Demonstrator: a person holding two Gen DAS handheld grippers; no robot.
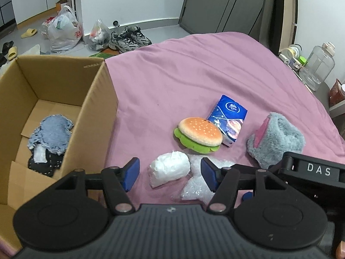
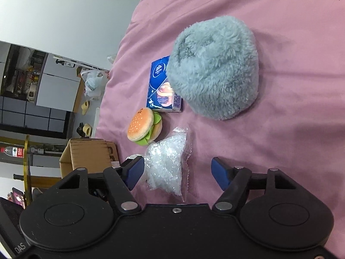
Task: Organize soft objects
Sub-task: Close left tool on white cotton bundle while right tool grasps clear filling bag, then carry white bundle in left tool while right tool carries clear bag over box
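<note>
Pink bedsheet (image 1: 194,75): fluffy grey-blue plush (image 2: 213,69), burger plush (image 1: 199,133) w/ green lettuce.

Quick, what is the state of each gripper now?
Left gripper: open, around the white bundle, not gripping.
Right gripper: open, around the clear bag, not gripping.

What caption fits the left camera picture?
Open left gripper over a white bundle, near burger plush and cardboard box.

Sneakers (image 1: 129,40) + plastic bags (image 1: 63,31) on floor; clear jug (image 1: 318,65) beside bed.
</note>
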